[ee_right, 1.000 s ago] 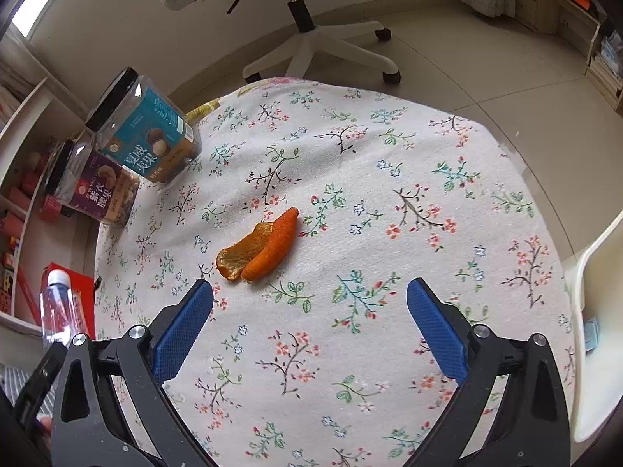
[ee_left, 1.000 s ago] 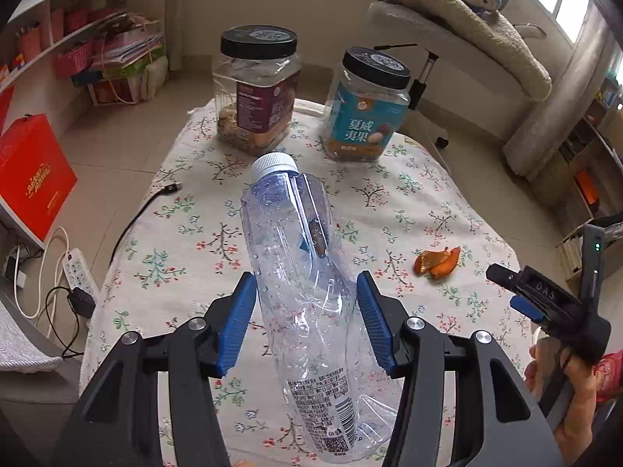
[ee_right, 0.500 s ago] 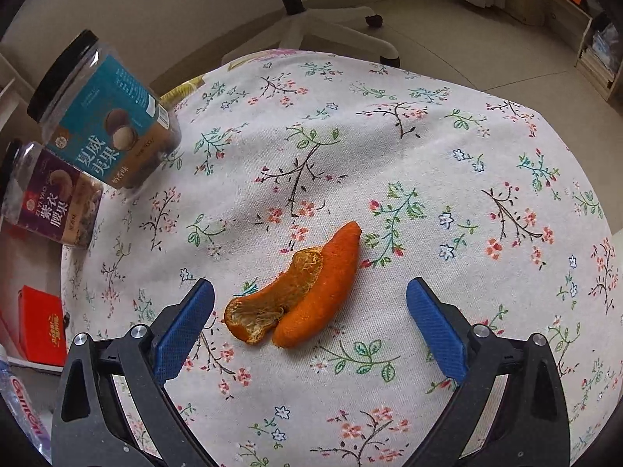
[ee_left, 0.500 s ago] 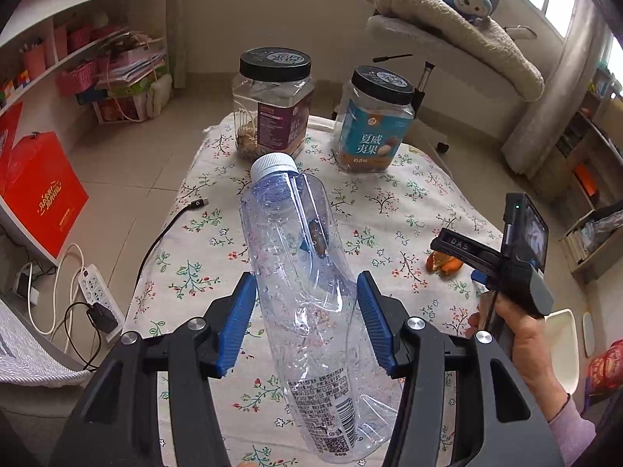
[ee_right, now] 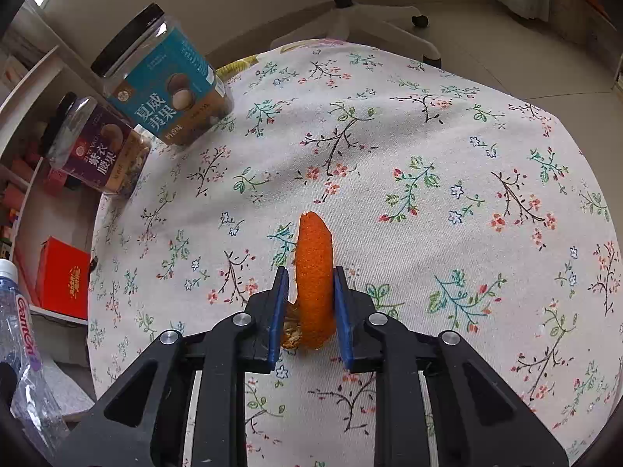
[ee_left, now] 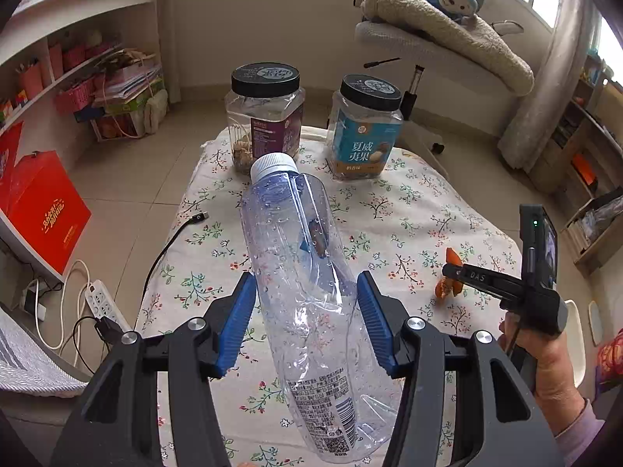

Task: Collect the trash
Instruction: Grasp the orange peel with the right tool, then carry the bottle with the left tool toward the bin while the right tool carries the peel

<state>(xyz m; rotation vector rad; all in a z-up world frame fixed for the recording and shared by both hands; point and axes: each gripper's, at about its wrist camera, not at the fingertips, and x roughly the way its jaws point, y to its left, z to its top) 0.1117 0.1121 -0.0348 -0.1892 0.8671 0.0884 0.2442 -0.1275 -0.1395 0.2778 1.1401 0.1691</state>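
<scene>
Right tool (ee_right: 309,299) just clamped 1 orange peel (ee_right: 313,272); left tool (ee_left: 305,321) grips 1 bottle (ee_left: 300,272); 2 jars (ee_left: 364,128).

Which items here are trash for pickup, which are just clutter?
Job:
- empty plastic bottle, gripped by left gripper
- orange peel, right gripper just closed on it

Clutter:
- purple-label nut jar
- teal-label nut jar
- charging cable
- floral tablecloth

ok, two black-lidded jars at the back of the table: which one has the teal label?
The teal-label jar, the one toward the office chair. The other jar carries a dark purple label and stands on the shelf side. Both upright, lids on.
</scene>
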